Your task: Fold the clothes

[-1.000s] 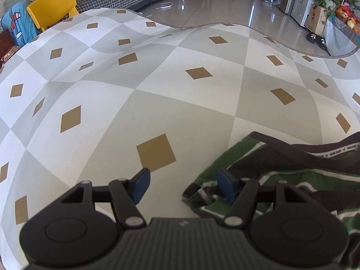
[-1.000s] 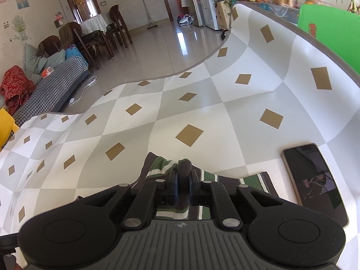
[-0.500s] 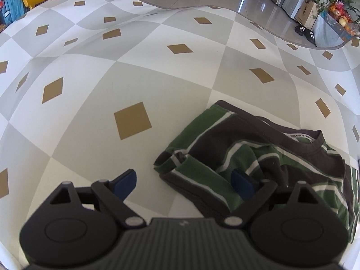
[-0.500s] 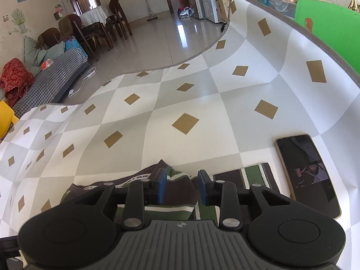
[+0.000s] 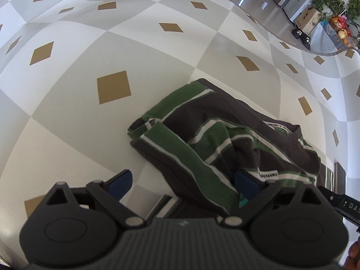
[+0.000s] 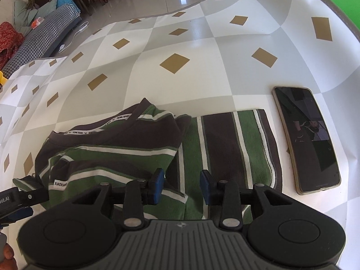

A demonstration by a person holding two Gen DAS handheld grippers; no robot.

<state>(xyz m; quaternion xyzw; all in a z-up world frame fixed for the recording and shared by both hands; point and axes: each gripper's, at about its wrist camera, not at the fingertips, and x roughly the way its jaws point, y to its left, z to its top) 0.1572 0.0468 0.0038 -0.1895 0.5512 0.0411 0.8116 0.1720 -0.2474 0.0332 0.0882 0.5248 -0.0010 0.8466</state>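
Hidden/cut off: near hem of the striped shirt [image 5: 202, 148] runs under the left gripper [image 5: 183, 183] body at 6 o'clock of the left view; in the right view its near edge goes under the right gripper [image 6: 181, 185] housing. White label on the shirt only partly readable. A person's fingertip shows at the bottom corner of each view, mostly cropped.

Left claw: spread wide, gripping nothing. Left blue pad [image 5: 119, 183] is over bare cloth-covered table; the right pad sits at the crumpled fabric, contact cannot be told.

Right claw: moderately parted, gripping nothing; both blue pads [image 6: 157, 185] hover over the shirt, touching or not cannot be told.

Task thing: one green, brown and white striped shirt, lying on the tablecloth [image 6: 157, 85]. In the right view its bunched collar part is at 9 o'clock, a flat folded panel at 3 o'clock of the claw.

Count: one shirt, one phone [image 6: 307, 138], two grippers; the other gripper's tip pokes in at the side of each view.

Edges: phone lies just beside the shirt's flat panel at 3 o'clock, not touching. Table edge curves across at 12 to 1 o'clock in both views.

Open room: bare checked cloth from 9 through 12 o'clock of the shirt in both views.
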